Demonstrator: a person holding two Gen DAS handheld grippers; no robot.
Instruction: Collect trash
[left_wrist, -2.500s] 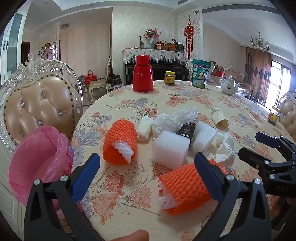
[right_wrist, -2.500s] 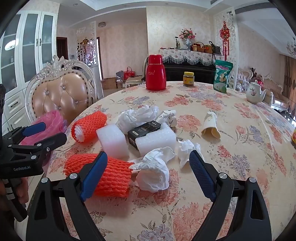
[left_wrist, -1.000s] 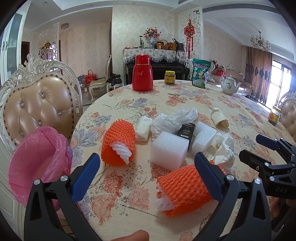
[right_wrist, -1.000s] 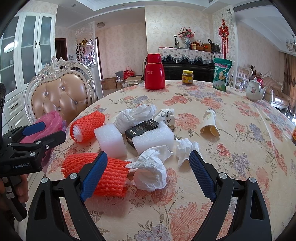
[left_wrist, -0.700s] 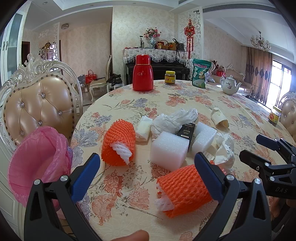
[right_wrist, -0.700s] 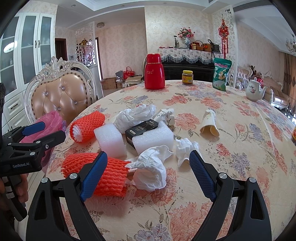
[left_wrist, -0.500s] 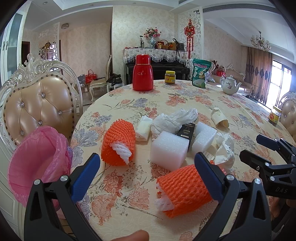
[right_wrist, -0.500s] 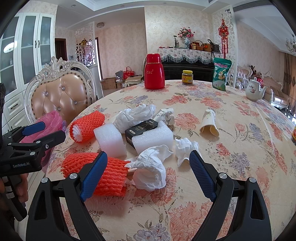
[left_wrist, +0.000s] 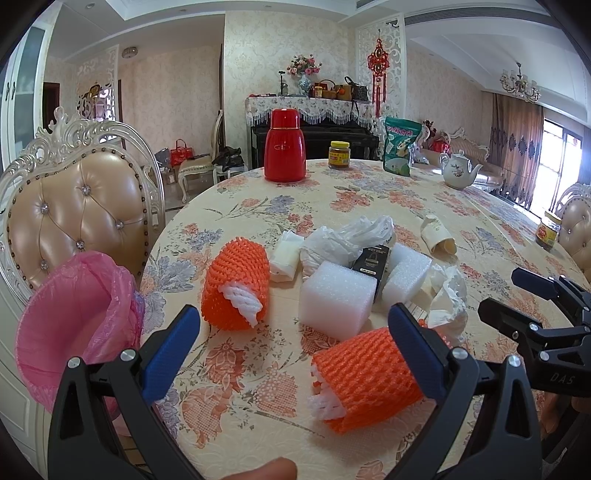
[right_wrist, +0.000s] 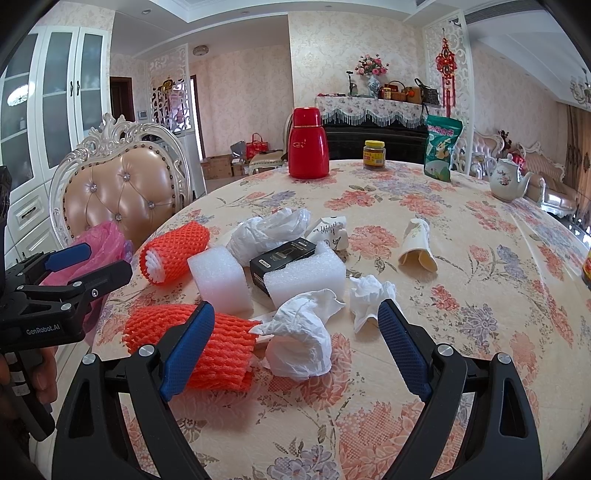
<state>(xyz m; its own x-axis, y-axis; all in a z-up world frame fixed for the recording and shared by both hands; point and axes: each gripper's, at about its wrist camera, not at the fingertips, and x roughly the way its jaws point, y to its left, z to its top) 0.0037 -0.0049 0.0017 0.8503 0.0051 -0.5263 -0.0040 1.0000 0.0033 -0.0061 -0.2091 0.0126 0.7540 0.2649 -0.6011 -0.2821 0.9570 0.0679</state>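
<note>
Trash lies on the floral table (left_wrist: 258, 206): two orange foam nets (left_wrist: 236, 284) (left_wrist: 365, 373), two white foam blocks (left_wrist: 336, 299) (right_wrist: 306, 273), a black box (right_wrist: 282, 254), a white plastic bag (right_wrist: 269, 229), crumpled tissues (right_wrist: 303, 332) (right_wrist: 369, 295) and a paper cup (right_wrist: 415, 247). A bin with a pink liner (left_wrist: 70, 317) stands at the table's left edge. My left gripper (left_wrist: 295, 350) is open, above the near table edge, with the nearer orange net by its right finger. My right gripper (right_wrist: 295, 343) is open around the nearest tissue.
A red thermos (left_wrist: 284, 147), a jar (left_wrist: 339, 155), a green snack bag (left_wrist: 400, 146) and a teapot (left_wrist: 460, 171) stand at the table's far side. Another jar (left_wrist: 548, 234) is at the right. A padded chair (left_wrist: 77, 214) stands behind the bin.
Both grippers have stayed open and nearly still. The view shifted only very slightly; no trash has moved.
</note>
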